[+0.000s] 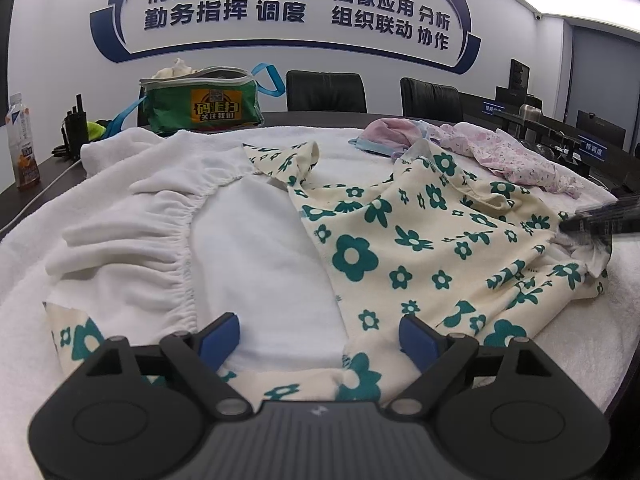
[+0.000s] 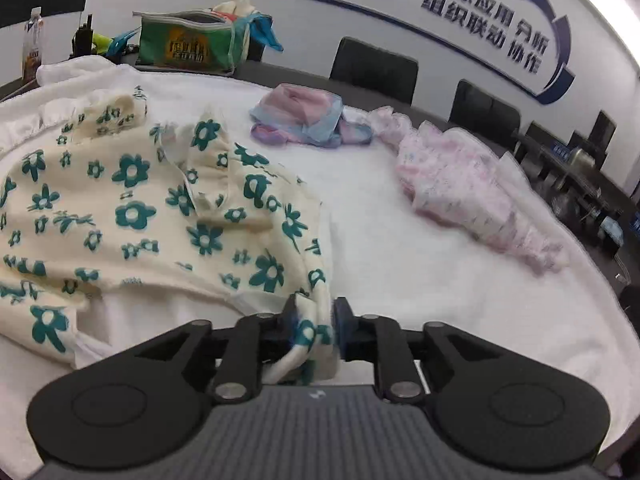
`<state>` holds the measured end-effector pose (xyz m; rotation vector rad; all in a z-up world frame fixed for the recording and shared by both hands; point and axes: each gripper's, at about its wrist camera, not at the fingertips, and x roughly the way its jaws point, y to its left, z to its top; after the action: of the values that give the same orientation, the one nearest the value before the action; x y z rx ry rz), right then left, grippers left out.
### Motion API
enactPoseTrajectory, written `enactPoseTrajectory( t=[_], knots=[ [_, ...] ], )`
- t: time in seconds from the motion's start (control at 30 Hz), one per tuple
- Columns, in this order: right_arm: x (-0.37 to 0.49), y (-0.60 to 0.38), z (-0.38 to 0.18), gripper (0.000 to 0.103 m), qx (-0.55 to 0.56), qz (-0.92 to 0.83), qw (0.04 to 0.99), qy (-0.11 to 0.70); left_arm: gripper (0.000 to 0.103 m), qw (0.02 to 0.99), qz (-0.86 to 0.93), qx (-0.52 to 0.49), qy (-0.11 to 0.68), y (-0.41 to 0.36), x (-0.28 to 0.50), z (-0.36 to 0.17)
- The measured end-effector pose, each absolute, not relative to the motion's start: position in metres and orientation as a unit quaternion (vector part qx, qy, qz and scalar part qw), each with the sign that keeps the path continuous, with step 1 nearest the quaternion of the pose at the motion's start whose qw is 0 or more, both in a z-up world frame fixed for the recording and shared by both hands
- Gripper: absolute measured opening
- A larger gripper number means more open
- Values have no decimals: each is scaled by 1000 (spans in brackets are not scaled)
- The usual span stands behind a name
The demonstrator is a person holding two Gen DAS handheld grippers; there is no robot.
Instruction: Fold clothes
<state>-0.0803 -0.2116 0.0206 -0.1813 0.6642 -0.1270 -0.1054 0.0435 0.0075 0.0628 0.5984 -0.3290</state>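
Cream cotton printed with green flowers fills the left wrist view: the flowered garment [image 1: 420,240] lies spread and rumpled on a white towel [image 1: 272,248] that covers the dark table [image 1: 24,196]. Its white elasticated lining is turned out on the left side. The left gripper [image 1: 319,334] hangs low over the garment's near hem with its jaws standing wide, the blue pads [image 1: 224,334] clear of the cloth and nothing between them. At the right edge the dark tip of the right gripper [image 1: 600,224] meets the garment's far corner. Beyond lie a pink and blue garment [image 1: 388,134] and a pale pink floral garment [image 1: 516,156], both on the towel. A green bag [image 1: 200,100] stands on the table behind, with a drink bottle [image 1: 22,140] at the left and black chairs [image 1: 326,90] along the wall.

From the right wrist, the right gripper [image 2: 314,322] has its jaws drawn narrow with a bunched edge of the flowered garment [image 2: 160,208] between them; the cloth fills the gap, pinched. The rest of the garment trails off to the left across the towel [image 2: 400,260]. The pink and blue garment [image 2: 304,120] and the pale pink floral garment [image 2: 472,196] lie well apart from it, farther back and to the right.
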Motion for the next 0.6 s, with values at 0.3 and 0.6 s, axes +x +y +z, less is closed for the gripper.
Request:
enactPoseTrajectory(
  t=[0.3, 0.6],
  knots=[
    [-25, -290, 61, 61, 64, -17, 964, 258, 87, 941, -162, 30, 294, 42, -105, 8],
    [53, -291, 33, 62, 86, 48, 939, 329, 87, 941, -162, 30, 294, 42, -106, 8]
  ],
)
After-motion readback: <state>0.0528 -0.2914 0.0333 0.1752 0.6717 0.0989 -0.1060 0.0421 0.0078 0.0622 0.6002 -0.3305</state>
